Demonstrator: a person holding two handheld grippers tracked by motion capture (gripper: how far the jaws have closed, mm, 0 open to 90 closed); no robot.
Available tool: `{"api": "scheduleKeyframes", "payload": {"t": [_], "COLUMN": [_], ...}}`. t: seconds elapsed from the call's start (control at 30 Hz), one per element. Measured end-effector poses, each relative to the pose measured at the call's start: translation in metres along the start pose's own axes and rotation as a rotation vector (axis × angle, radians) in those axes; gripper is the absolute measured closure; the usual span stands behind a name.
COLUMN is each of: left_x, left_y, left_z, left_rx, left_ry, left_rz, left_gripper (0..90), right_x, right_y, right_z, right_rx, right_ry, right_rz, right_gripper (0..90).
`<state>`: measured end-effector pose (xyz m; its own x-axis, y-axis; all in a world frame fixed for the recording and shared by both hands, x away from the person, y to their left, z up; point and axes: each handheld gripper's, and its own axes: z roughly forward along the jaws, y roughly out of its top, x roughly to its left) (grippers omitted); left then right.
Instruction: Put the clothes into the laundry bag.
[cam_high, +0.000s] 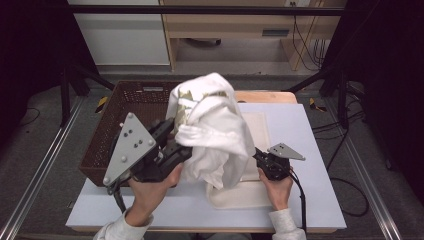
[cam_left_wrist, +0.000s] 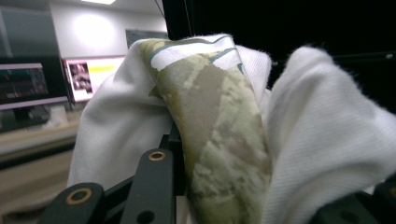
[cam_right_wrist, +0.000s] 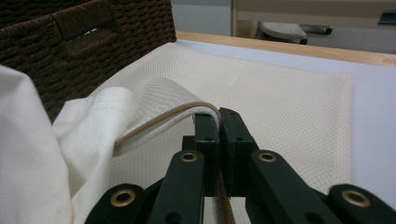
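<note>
Two hand-held grippers, left hand-held gripper (cam_high: 172, 137) pinching one white garment (cam_high: 212, 132) with camouflage patch, bunched above tabletop (cam_high: 305, 150), right hand-held gripper (cam_right_wrist: 218, 116) pressed together on edge of one cream mat (cam_right_wrist: 261, 88), one brown wicker basket (cam_high: 117, 120) beside mat.

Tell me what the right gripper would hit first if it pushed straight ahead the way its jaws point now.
The right gripper is shut on the lifted edge of the cream mat. Straight ahead lies more of that mat, then bare white table. The wicker basket sits left of that line, though depth is hard to judge.
</note>
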<state>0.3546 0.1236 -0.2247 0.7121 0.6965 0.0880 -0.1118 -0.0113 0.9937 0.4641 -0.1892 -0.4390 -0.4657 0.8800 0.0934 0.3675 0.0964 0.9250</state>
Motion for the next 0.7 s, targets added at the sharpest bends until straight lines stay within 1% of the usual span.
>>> {"api": "scheduleKeyframes", "payload": {"t": [0.07,0.13,0.17,0.2,0.27,0.3,0.33,0.4,0.43,0.53,0.57,0.63,0.7], "left_x": [0.001,0.001,0.0,-0.002,-0.006,-0.008,-0.011,-0.016,-0.019,-0.024,-0.025,-0.03,-0.034], "left_y": [-0.016,-0.033,-0.038,-0.045,-0.056,-0.062,-0.067,-0.078,-0.084,-0.103,-0.109,-0.122,-0.136], "left_z": [-0.005,-0.013,-0.016,-0.019,-0.025,-0.027,-0.029,-0.029,-0.027,-0.015,-0.009,0.004,0.018], "left_rx": [0.028,0.055,0.069,0.094,0.12,0.131,0.146,0.177,0.191,0.247,0.271,0.318,0.37], "left_ry": [-0.006,-0.013,-0.022,-0.037,-0.053,-0.06,-0.063,-0.063,-0.066,-0.083,-0.09,-0.096,-0.107], "left_rz": [-0.013,-0.007,-0.007,-0.018,-0.019,-0.015,-0.002,0.005,0.005,-0.019,-0.022,-0.013,-0.017], "left_gripper": [65.6,65.5,65.5,65.5,65.4,65.4,65.4,65.4,65.4,65.4,65.4,65.4,65.4], "right_x": [-0.001,-0.001,-0.001,-0.001,-0.002,-0.001,-0.001,0.002,0.002,0.003,0.003,0.003,0.003], "right_y": [0.0,0.001,0.001,0.001,0.001,0.001,0.001,0.001,0.001,0.001,0.001,0.001,0.001], "right_z": [0.001,0.002,0.003,0.003,0.005,0.006,0.006,0.007,0.007,0.008,0.008,0.007,0.007], "right_rx": [0.0,0.0,0.002,0.003,0.005,0.005,0.008,0.007,0.007,0.01,0.009,0.008,0.009], "right_ry": [-0.005,-0.004,-0.006,-0.006,-0.003,-0.001,-0.003,-0.001,0.0,0.002,0.003,0.006,0.006], "right_rz": [-0.003,-0.004,-0.004,-0.004,0.0,0.001,-0.006,-0.01,-0.01,-0.01,-0.012,-0.011,-0.011], "right_gripper": [87.2,87.2,87.2,87.2,87.2,87.2,87.2,87.2,87.2,87.2,87.2,87.2,87.2]}}
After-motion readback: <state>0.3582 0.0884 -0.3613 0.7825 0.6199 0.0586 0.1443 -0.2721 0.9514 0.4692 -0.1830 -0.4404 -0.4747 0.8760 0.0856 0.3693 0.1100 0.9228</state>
